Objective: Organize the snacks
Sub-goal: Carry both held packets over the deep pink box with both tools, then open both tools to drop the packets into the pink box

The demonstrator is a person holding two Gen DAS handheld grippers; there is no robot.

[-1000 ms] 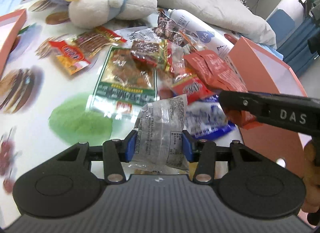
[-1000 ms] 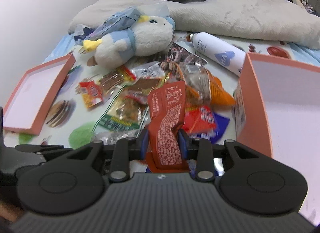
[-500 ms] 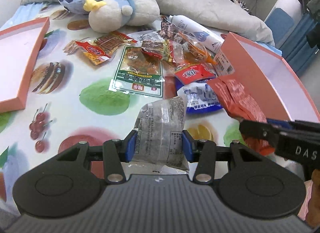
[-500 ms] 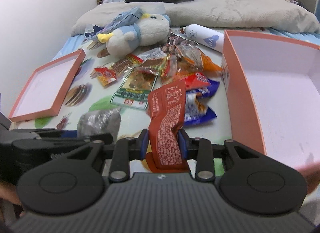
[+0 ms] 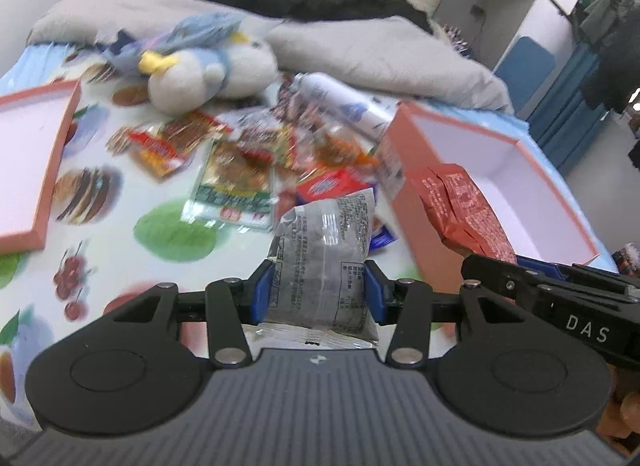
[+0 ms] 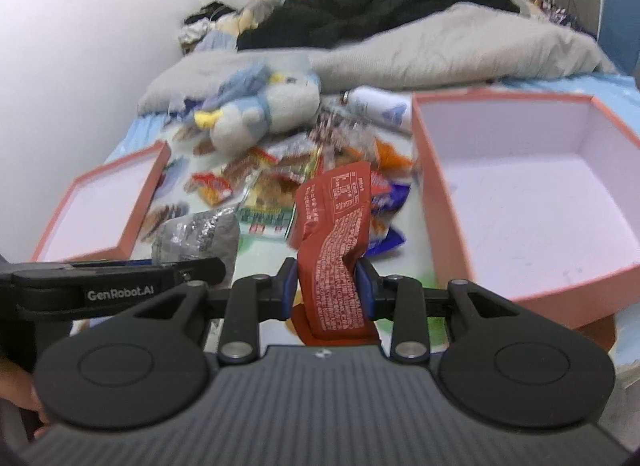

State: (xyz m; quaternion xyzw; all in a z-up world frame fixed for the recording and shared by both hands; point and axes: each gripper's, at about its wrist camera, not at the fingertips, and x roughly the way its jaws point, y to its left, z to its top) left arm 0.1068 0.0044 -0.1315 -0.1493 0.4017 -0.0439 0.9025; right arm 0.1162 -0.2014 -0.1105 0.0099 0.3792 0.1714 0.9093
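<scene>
Holding a red snack packet clamped upright, the right hand-held gripper is hovering just left of the open pink box, the nearer of the two to it. The left hand-held gripper is pinching a grey packet farther left. Motion blur is smearing the snack pile on the bed; its labels are unreadable.

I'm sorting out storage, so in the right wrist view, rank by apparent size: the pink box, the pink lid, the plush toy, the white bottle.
1. pink box
2. pink lid
3. plush toy
4. white bottle

The box lies nearer the camera, which inflates it.
</scene>
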